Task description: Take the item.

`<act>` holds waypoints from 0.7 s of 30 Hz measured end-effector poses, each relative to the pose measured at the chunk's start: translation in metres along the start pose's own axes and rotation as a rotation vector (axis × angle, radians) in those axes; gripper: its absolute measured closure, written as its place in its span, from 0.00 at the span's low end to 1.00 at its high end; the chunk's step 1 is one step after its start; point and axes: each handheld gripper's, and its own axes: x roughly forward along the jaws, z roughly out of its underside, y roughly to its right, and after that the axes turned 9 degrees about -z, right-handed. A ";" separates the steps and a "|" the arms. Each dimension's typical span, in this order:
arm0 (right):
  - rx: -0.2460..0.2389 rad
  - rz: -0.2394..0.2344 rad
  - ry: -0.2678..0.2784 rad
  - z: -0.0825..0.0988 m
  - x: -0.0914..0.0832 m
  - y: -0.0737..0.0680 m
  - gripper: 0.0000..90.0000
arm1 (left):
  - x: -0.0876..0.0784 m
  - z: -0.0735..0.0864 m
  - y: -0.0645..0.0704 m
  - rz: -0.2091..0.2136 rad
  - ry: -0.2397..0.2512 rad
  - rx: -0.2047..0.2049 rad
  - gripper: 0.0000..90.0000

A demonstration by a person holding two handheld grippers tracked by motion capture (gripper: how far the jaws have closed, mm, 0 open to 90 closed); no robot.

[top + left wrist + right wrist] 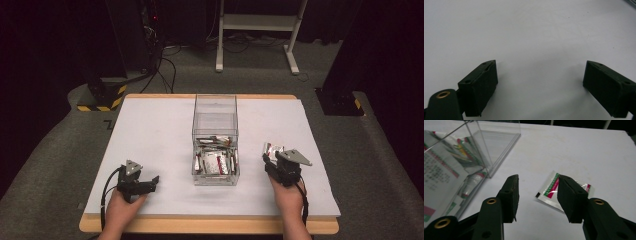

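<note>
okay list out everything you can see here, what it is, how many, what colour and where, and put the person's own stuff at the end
table top: one, white sheet on a wooden board, middle of the high view
clear box: one, see-through, centre of the table, open at the top
packets in the box: several, white with red and green print, piled at its near end; exact count unclear
loose packet: one, white with red and green stripes, flat on the table right of the box, partly behind a right gripper jaw
white frame: one, on the floor beyond the table
left gripper: one, black, near left, jaws wide apart over bare table
right gripper: one, black, near right, jaws apart, nothing pressed between them
</note>
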 end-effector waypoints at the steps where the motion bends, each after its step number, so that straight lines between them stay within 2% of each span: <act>1: -0.003 -0.009 -0.007 0.000 0.000 -0.002 0.56 | 0.000 0.000 0.000 0.000 0.001 -0.001 0.14; 11: -0.021 -0.070 -0.089 0.013 0.013 -0.021 0.46 | 0.000 0.000 0.000 -0.001 0.001 -0.001 0.14; 17: -0.025 -0.070 -0.165 0.025 0.029 -0.028 0.40 | 0.000 0.000 0.000 -0.001 0.000 0.002 0.14; 19: -0.033 -0.067 -0.231 0.031 0.038 -0.027 0.35 | 0.000 0.000 0.000 -0.002 0.000 0.003 0.14; 21: -0.054 -0.061 -0.238 0.031 0.039 -0.030 0.32 | 0.000 0.000 0.000 -0.002 0.001 0.003 0.14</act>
